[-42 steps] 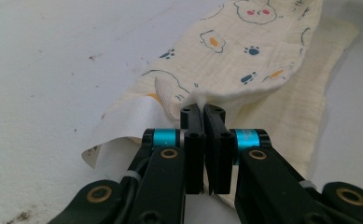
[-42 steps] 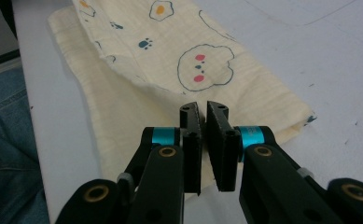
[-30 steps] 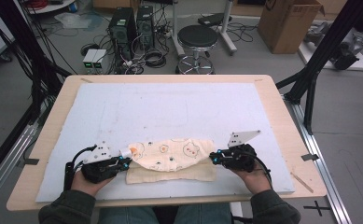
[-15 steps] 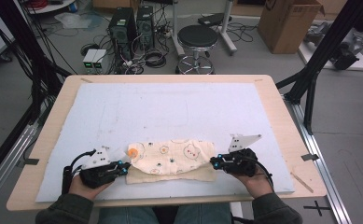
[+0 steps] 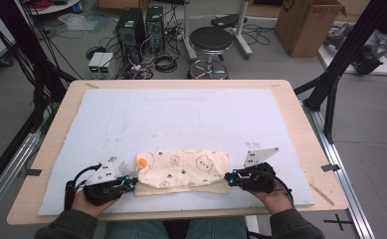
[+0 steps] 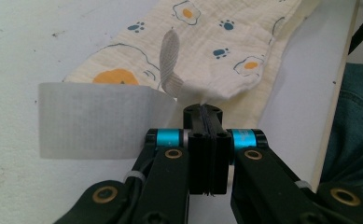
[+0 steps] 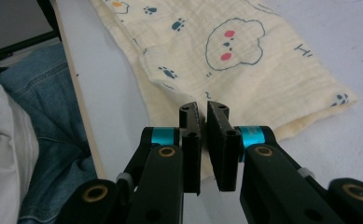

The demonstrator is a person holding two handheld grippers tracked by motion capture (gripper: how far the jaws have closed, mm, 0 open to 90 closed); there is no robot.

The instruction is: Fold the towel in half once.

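A cream cloth [image 5: 183, 169] printed with eggs, paws and bear faces lies folded into a long strip near the front of the pale mat [image 5: 181, 114]. My left gripper [image 5: 131, 185] is at its left near corner. In the left gripper view the jaws [image 6: 202, 109] are pressed together with the cloth [image 6: 207, 42] corner pinched at their tips. A white label [image 6: 100, 119] and a grey ribbon loop [image 6: 169, 60] stick out beside them. My right gripper [image 5: 229, 180] is at the right near corner. Its jaws [image 7: 203, 108] stand a thin slit apart over the cloth [image 7: 226, 70] edge.
The mat covers most of a wooden table [image 5: 42, 164], and its near edge is close behind both hands. A thin wooden stick [image 5: 321, 194] lies on the bare wood at the right. The person's jeans [image 7: 44, 116] are just below the edge. A stool [image 5: 211, 40] stands beyond the table.
Both grippers have drawn slightly toward the near edge. The cloth between them has settled flatter on the mat.
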